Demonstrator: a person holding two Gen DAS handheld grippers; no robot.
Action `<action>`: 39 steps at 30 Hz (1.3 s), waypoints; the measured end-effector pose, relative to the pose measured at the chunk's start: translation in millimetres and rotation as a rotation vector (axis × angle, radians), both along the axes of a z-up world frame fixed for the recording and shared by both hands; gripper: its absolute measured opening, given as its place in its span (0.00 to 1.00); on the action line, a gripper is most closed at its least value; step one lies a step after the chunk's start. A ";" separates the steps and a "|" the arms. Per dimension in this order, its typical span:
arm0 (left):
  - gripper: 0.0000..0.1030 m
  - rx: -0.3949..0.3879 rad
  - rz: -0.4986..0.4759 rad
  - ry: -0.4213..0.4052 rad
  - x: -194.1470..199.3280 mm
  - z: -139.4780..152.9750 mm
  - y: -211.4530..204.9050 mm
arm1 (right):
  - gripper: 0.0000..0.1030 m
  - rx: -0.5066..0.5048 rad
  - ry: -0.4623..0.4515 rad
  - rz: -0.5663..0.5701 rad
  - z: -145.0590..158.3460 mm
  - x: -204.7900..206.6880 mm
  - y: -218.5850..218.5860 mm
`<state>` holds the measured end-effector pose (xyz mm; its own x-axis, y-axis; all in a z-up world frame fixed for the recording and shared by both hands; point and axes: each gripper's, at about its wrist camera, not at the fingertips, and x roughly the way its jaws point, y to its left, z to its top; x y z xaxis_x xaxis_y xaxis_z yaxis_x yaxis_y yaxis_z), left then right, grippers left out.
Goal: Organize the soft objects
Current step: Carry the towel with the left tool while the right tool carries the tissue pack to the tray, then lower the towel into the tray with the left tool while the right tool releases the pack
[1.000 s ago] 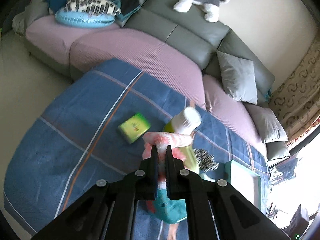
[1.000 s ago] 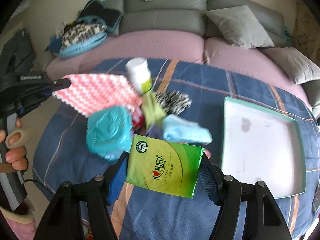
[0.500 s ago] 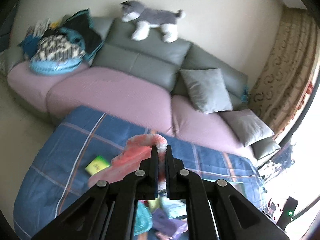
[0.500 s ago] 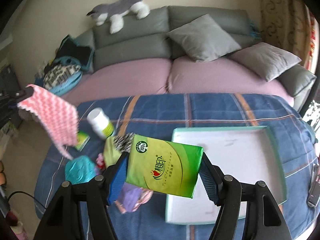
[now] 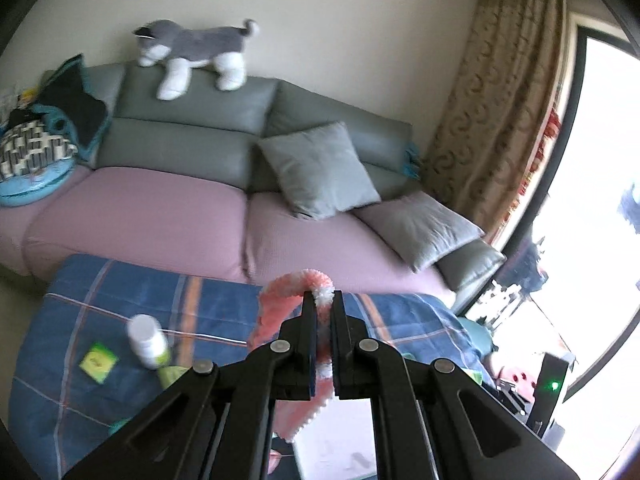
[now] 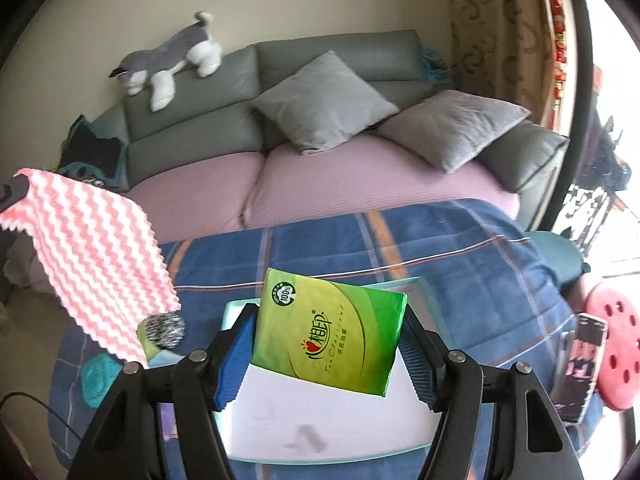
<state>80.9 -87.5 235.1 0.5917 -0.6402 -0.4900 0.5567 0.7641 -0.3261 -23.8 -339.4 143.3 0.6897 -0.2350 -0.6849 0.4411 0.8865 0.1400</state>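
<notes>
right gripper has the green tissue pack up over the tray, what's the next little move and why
Probably lower the right gripper and open it, setting the green tissue pack into the shallow white tray with a teal rim. The pack hangs clamped between the blue pads directly above the tray's bare floor, while the left gripper holds the pink-and-white zigzag cloth off to the side.

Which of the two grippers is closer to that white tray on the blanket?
Right. The right gripper, holding the green tissue pack, hangs directly over the white tray. The left gripper, pinching the pink cloth, is off to the tray's left side.
</notes>
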 end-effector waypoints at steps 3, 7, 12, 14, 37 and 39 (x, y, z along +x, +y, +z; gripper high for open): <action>0.05 0.023 -0.045 0.008 -6.2 -2.8 -33.6 | 0.68 -0.003 0.008 -0.017 1.5 -5.5 -21.3; 0.05 0.061 -0.097 0.028 -11.7 -11.9 -73.5 | 0.68 -0.007 0.031 -0.027 0.6 -7.8 -44.3; 0.05 0.103 -0.143 0.055 -16.9 -29.1 -112.0 | 0.68 -0.016 0.064 -0.022 -9.3 -5.3 -62.5; 0.05 0.121 -0.159 0.069 -16.6 -39.1 -125.8 | 0.68 -0.016 0.079 -0.014 -14.7 -2.9 -68.4; 0.05 0.321 -0.127 0.342 19.0 -208.2 -163.3 | 0.68 0.067 0.325 0.044 -150.1 50.0 -86.4; 0.05 0.341 -0.121 0.355 19.2 -219.0 -162.9 | 0.68 0.069 0.335 0.044 -156.2 51.8 -86.0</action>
<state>100.0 -250.4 16.1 0.2818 -0.4628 -0.8405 0.5480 0.7967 -0.2550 28.0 -425.5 -12.9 0.4324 -0.1554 -0.8882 0.4338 0.8994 0.0539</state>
